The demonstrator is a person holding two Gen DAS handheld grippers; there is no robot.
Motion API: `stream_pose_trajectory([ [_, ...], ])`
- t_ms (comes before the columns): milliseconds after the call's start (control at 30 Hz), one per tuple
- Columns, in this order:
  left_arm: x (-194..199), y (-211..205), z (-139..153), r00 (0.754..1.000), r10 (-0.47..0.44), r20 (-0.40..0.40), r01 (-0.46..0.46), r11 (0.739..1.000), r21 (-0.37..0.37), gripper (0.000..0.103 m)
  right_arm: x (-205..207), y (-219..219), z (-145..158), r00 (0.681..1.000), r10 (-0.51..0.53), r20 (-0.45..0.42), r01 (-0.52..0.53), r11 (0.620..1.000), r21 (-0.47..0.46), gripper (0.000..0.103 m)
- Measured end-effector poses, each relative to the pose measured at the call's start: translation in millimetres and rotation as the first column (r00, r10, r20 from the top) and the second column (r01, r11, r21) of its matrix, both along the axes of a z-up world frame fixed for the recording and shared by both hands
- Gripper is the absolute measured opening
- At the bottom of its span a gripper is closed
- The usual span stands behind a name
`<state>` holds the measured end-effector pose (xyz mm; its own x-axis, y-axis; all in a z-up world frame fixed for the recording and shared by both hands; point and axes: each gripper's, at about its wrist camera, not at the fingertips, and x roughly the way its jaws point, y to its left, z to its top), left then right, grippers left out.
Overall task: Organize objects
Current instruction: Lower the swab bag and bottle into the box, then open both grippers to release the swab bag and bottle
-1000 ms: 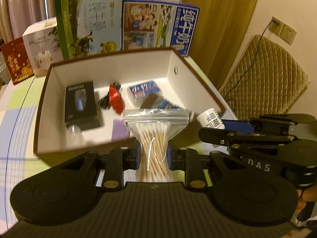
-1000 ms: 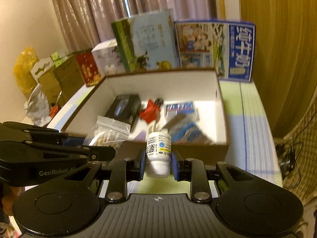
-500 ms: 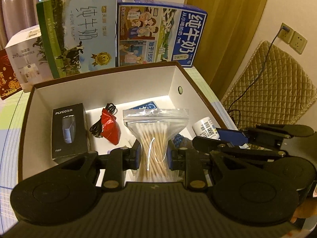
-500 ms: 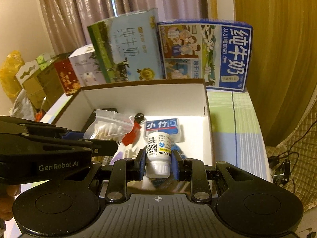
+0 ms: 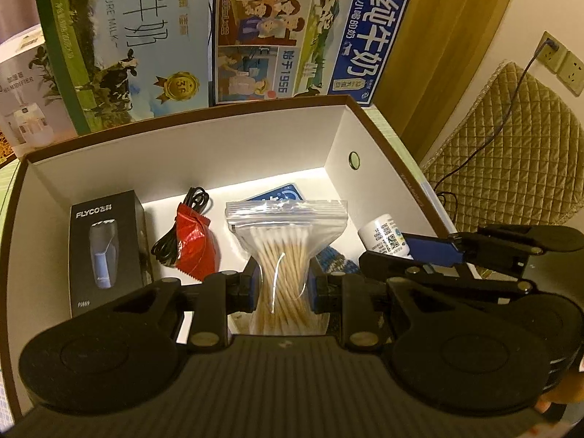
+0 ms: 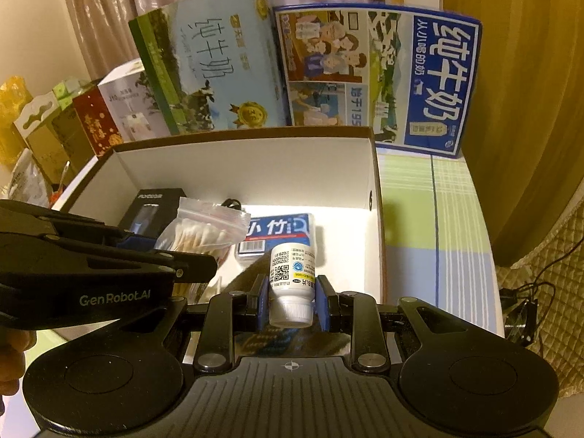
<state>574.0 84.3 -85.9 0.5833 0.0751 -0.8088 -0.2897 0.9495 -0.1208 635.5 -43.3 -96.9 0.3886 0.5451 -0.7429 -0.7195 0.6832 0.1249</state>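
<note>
The left gripper (image 5: pixel 284 286) is pinching a zip bag of cotton swabs (image 5: pixel 285 252) at its waist, at the frame's centre, over the open box (image 5: pixel 233 146). The right gripper (image 6: pixel 291 301) is clamping a white pill bottle (image 6: pixel 292 277), cap toward the camera, centre-frame above the box floor, probably so both can be dropped in beside the shaver carton (image 5: pixel 106 252).

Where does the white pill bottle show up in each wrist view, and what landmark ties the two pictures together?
Left wrist: white pill bottle at right of centre, clamped in the right gripper, over the box.
Right wrist: bottle at lower centre, cap toward the camera.
Shared landmark: bag of cotton swabs held by the left gripper.
</note>
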Motion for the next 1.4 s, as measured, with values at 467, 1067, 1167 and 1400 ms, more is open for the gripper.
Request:
stream_pose_trajectory([
  [467,28,13,-12,0.999,0.023,-0.025,-0.023,1.0,-0.017,0.031,22,9,-8,1.0,-0.013,0.001,0.013,1.0,-0.012,0.024],
  [1067,8,41,8,0.992,0.122,-0.029,-0.12,0.991,0.058,0.079,19,27,-2,0.998,0.051,0.024,-0.051,0.999,0.014,0.025],
  [1167,3,45,13,0.989,0.145,-0.026,-0.143,0.988,0.061,0.084,18,29,0,0.998,0.044,0.034,-0.045,0.999,0.021,0.059],
  [1400,-17,47,25,0.984,0.179,-0.018,-0.177,0.982,0.06,0.093,8,15,6,0.998,0.042,0.039,-0.043,0.998,0.041,0.07],
])
